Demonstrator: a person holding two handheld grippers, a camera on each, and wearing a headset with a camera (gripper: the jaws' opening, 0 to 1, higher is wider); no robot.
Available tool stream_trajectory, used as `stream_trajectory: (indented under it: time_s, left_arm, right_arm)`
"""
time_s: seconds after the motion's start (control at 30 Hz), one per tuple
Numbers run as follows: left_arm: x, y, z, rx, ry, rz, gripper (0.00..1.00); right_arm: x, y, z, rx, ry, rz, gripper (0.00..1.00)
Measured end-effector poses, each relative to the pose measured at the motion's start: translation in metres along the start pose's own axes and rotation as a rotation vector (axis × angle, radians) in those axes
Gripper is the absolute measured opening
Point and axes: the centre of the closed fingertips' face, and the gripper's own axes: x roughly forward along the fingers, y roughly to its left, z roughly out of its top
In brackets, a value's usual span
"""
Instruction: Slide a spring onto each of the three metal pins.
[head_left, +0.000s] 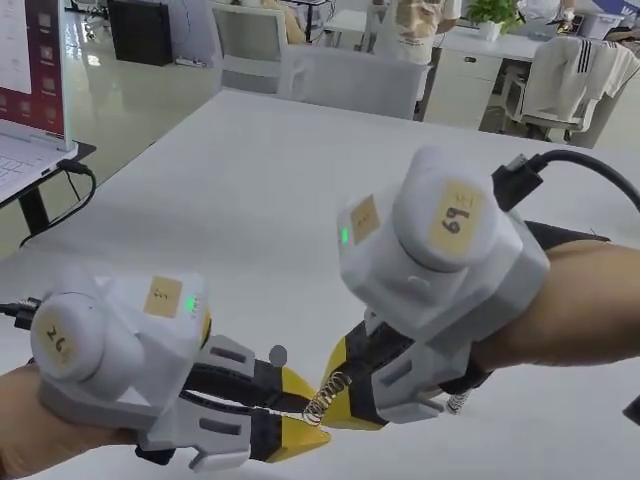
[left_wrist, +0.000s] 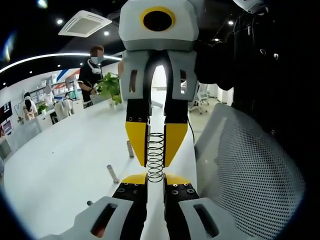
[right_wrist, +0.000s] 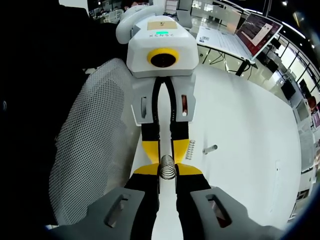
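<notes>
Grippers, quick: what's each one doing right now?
Left gripper: shut on a metal pin.
Right gripper: shut on the spring.

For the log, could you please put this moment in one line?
right gripper: shut on spring | left gripper: at spring's end | pin: on table

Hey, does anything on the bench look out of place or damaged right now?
Nothing looks damaged. A loose spring lies on the table near the right gripper, which pinches the held spring. A pin lies flat nearby.
</notes>
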Motion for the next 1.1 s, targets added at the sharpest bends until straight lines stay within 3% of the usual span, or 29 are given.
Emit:
stream_trajectory:
  time_s: [0.67, 1.1]
  left_arm:
    - [-0.009, 0.011, -0.018, -0.059, 0.035, 0.026, 0.2]
    - [-0.032, 0.03, -0.04, -0.133, 0.041, 0.122, 0.29]
  right_arm:
    - [-0.006, -0.011, -0.012, 0.019, 0.022, -0.032, 0.09]
    - [-0.008, -0.02, -0.026, 0.048, 0.043, -0.047, 0.09]
